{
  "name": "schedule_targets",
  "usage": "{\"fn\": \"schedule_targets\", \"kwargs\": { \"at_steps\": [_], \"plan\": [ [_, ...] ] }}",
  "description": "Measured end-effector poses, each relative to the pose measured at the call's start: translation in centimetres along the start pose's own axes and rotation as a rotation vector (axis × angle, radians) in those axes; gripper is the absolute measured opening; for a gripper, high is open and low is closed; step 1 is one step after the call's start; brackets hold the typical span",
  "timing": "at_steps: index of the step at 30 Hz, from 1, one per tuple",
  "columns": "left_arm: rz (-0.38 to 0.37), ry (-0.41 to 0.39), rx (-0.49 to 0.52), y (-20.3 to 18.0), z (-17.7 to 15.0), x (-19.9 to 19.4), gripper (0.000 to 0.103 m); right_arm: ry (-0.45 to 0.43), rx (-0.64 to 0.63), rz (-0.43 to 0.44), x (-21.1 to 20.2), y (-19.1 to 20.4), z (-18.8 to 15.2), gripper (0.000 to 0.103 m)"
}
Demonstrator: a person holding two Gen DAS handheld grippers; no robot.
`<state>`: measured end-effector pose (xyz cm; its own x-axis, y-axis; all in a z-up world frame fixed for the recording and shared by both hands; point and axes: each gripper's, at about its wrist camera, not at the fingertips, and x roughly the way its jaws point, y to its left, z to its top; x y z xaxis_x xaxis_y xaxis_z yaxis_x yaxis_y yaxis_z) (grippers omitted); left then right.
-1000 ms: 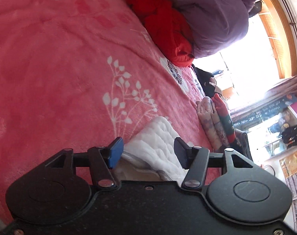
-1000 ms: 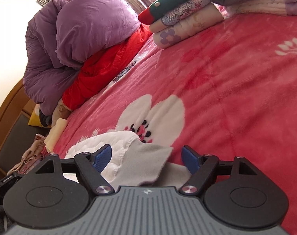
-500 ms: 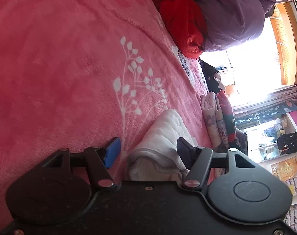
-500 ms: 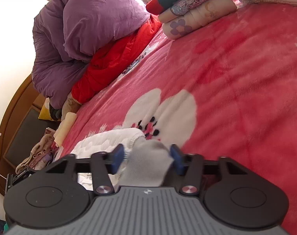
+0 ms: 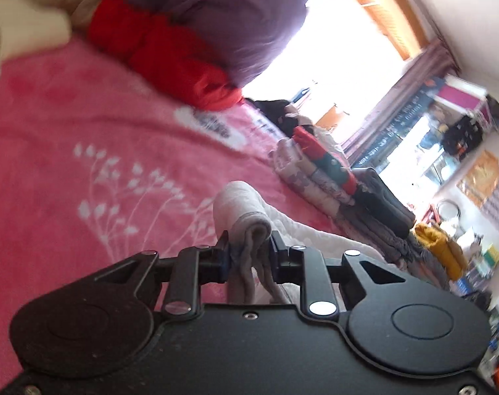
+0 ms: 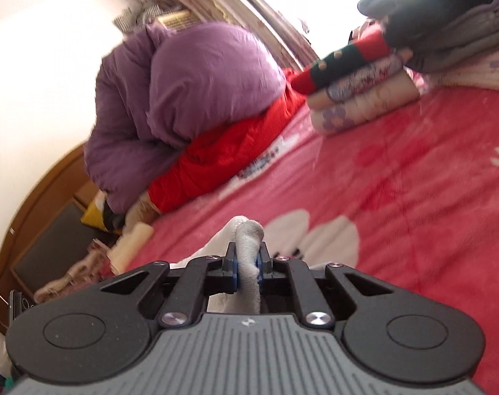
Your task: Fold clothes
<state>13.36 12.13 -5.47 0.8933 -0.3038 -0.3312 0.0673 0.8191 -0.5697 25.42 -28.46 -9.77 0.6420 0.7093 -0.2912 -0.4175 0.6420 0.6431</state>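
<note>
Both grippers, left gripper (image 5: 249, 256) and right gripper (image 6: 248, 265), had clamped the white garment (image 5: 249, 217) since a second earlier, lifting it off the pink blanket (image 5: 85, 131); folded stack (image 6: 364, 98) sat at two o'clock.

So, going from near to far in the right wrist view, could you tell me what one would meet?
Right gripper → white garment pinched in its jaws → pink floral blanket → red jacket → purple duvet.
</note>
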Motion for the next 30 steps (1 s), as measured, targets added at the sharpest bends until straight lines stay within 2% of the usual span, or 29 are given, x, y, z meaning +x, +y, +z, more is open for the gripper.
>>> {"fn": "schedule_targets", "kwargs": {
  "at_steps": [2, 3, 4, 5, 6, 8, 10, 12, 15, 17, 19, 22, 26, 27, 28, 29, 30],
  "plan": [
    [-0.063, 0.0, 0.117, -2.7, -0.2, -0.2, 0.023, -0.052, 0.027, 0.021, -2.2, 0.4, 0.6, 0.012],
    [-0.123, 0.052, 0.153, -3.7, -0.5, 0.1, 0.039, -0.075, 0.032, 0.017, -3.4, 0.6, 1.0, 0.012],
    [-0.188, 0.115, 0.169, -4.3, -0.9, 0.6, 0.076, -0.098, 0.037, 0.01, -4.6, 0.6, 1.3, 0.012],
    [-0.23, 0.151, 0.179, -4.7, -1.3, 0.8, 0.084, -0.11, 0.044, -0.023, -5.6, 0.5, 1.6, 0.012],
    [-0.236, 0.161, 0.185, -4.8, -1.8, 0.9, 0.084, -0.121, 0.051, -0.058, -6.7, 0.2, 1.8, 0.012],
    [-0.197, 0.172, 0.147, -4.0, -1.9, 1.0, 0.083, -0.12, 0.059, -0.167, -8.2, -1.2, 1.5, 0.012],
    [-0.156, 0.169, 0.038, -2.0, -1.6, 1.3, 0.083, -0.113, 0.104, -0.269, -9.4, -3.6, 0.6, 0.012],
    [-0.11, 0.164, -0.092, 0.2, -1.5, 1.4, 0.083, -0.101, 0.167, -0.332, -9.9, -5.9, -0.1, 0.012],
    [-0.004, 0.192, -0.254, 2.8, -2.0, 1.9, 0.083, -0.099, 0.172, -0.356, -10.0, -7.0, -0.4, 0.012],
    [0.041, 0.225, -0.353, 4.4, -2.7, 2.6, 0.082, -0.085, 0.15, -0.367, -9.7, -6.8, -0.8, 0.012],
    [0.043, 0.253, -0.436, 5.5, -3.4, 3.3, 0.078, -0.08, 0.151, -0.369, -9.4, -6.9, -1.1, 0.012],
    [0.026, 0.267, -0.478, 5.8, -4.0, 4.6, 0.068, -0.088, 0.157, -0.358, -9.2, -6.9, -0.9, 0.012],
    [-0.024, 0.293, -0.448, 4.7, -4.3, 6.4, 0.055, -0.091, 0.156, -0.356, -9.4, -6.7, -0.9, 0.012],
    [-0.026, 0.305, -0.418, 4.2, -4.4, 6.8, 0.046, -0.09, 0.155, -0.353, -9.3, -6.7, -0.9, 0.012],
    [-0.02, 0.313, -0.376, 3.7, -4.5, 7.1, 0.027, -0.089, 0.15, -0.35, -9.2, -6.6, -0.9, 0.012],
    [-0.011, 0.319, -0.328, 3.2, -4.5, 7.4, 0.019, -0.088, 0.145, -0.344, -9.1, -6.5, -0.9, 0.012],
    [-0.004, 0.316, -0.284, 2.7, -4.4, 7.5, 0.016, -0.087, 0.14, -0.335, -9.0, -6.4, -0.8, 0.012]
  ]
}}
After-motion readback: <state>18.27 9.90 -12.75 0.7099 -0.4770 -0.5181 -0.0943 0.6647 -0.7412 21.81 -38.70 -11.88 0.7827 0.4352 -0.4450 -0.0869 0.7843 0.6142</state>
